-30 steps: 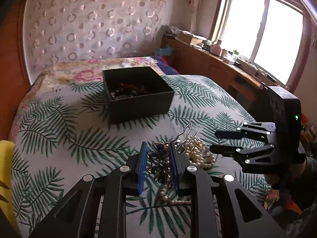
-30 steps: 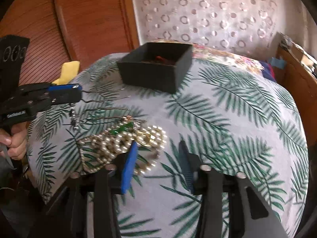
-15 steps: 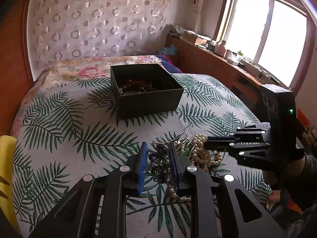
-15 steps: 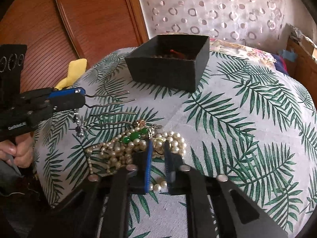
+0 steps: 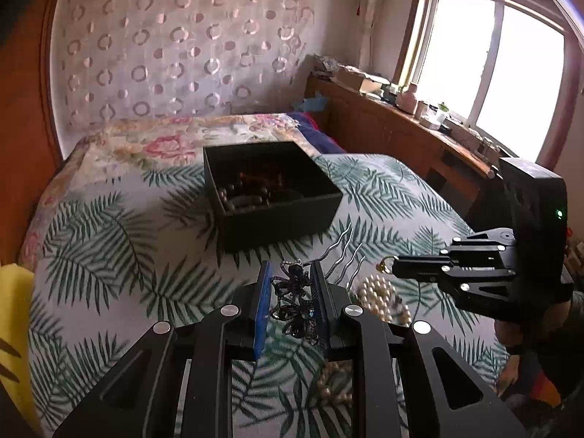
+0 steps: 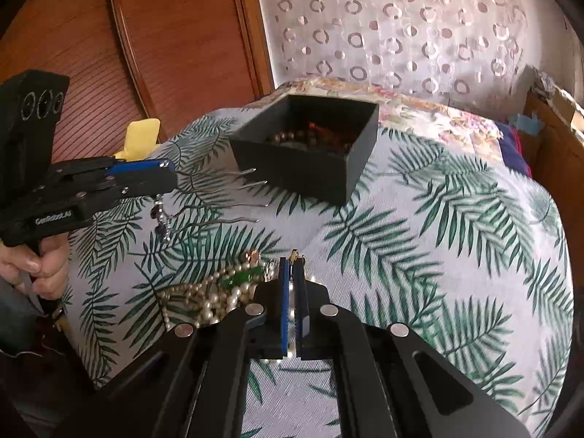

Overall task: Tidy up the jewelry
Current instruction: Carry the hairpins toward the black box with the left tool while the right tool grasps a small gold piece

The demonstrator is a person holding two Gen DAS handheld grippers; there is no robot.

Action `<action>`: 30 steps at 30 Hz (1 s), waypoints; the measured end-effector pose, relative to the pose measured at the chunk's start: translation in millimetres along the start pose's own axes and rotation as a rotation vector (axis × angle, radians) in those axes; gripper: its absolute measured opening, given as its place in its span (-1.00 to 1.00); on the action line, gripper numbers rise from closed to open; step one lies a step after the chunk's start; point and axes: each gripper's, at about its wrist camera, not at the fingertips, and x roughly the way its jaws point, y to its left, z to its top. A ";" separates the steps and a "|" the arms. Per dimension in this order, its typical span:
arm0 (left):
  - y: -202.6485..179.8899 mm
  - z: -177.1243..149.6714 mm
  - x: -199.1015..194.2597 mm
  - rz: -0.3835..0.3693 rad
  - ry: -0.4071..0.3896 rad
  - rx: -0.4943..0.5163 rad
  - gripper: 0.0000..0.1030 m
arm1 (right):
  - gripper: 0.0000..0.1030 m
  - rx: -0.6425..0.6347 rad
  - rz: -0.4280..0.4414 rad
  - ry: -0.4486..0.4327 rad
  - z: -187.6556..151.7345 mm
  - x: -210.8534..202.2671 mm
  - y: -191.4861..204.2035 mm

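Observation:
My left gripper (image 5: 290, 273) is shut on a dark beaded hair comb (image 5: 296, 303) whose metal prongs (image 5: 345, 252) point towards the black box (image 5: 270, 197). It holds the comb above the bedspread, as the right wrist view (image 6: 219, 197) shows. My right gripper (image 6: 292, 266) is shut on a small gold-clasped piece (image 6: 293, 256) lifted from the pearl pile (image 6: 208, 295). In the left wrist view the gold clasp (image 5: 383, 264) sticks out of the right gripper's tips, above the pearls (image 5: 379, 295). The box holds dark beads (image 5: 248, 193).
The bed has a palm-leaf cover (image 6: 419, 241). A yellow cloth (image 5: 14, 314) lies at the bed's left edge. A wooden headboard (image 6: 164, 36) and a wooden sill with bottles (image 5: 419, 109) flank the bed. A green stone piece (image 6: 242, 277) lies in the pile.
My right gripper closed on a piece from the pearl pile and lifted it. My left gripper carried the comb up and closer to the black box.

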 end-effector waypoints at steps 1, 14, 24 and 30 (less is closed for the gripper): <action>-0.6 4.2 0.9 0.001 -0.004 0.001 -0.62 | -0.94 -0.004 0.001 -0.004 2.6 -1.0 -0.3; 11.0 59.0 28.1 0.049 -0.058 0.026 -0.62 | -0.94 -0.059 -0.018 -0.065 58.0 1.1 -16.0; 30.0 78.2 55.7 0.086 -0.048 0.012 -0.62 | -0.94 -0.068 -0.019 -0.065 92.1 37.4 -28.9; 35.7 79.5 68.3 0.088 -0.028 0.005 -0.62 | -0.92 -0.066 -0.005 -0.031 93.7 56.3 -29.7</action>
